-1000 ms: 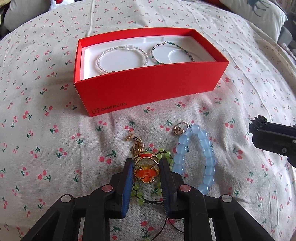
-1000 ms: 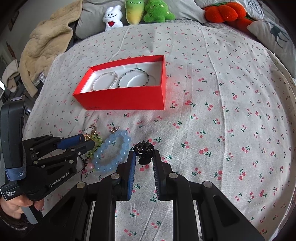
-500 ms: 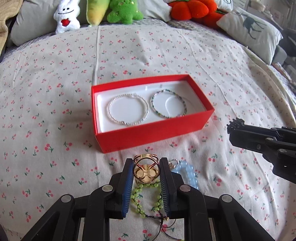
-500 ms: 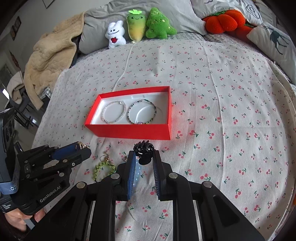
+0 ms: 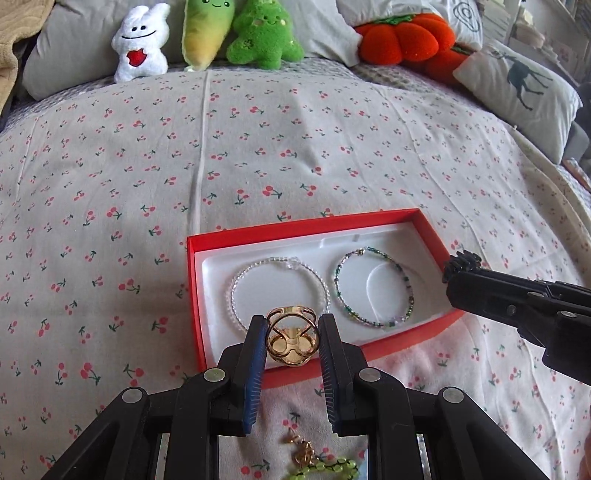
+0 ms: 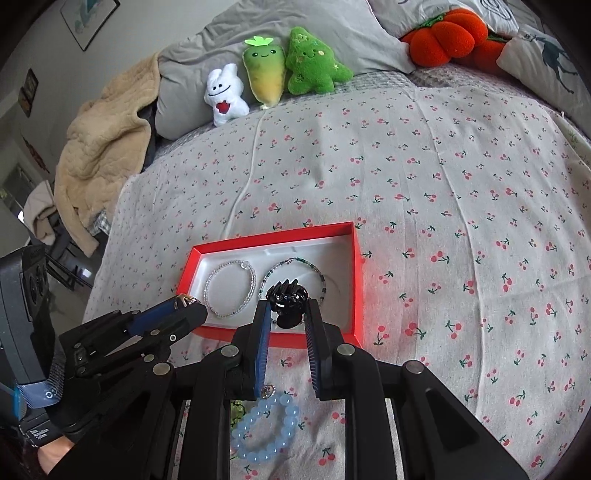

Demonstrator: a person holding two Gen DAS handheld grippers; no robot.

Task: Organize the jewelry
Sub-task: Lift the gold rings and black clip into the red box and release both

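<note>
While my left tongs (image 5: 291,341) grip the gold ring (image 5: 292,340) above the near left part of the red box (image 5: 432,230), just past the clear bead bracelet (image 5: 236,288), I judge it best to lower them into bare white lining before letting go. To the right, my right tongs (image 6: 286,325) clamp a black hair claw (image 6: 287,295) over the green bead bracelet (image 6: 321,282), so I should set it down clear of those beads, then fetch the blue bracelet (image 6: 266,432) lying on the bed (image 6: 443,166).

Cherry-print bedspread (image 6: 424,177), grey pillows (image 6: 207,66), framed picture (image 6: 90,20)

Both wrist views look down, near, sharing red box (image 5: 314,373).
</note>
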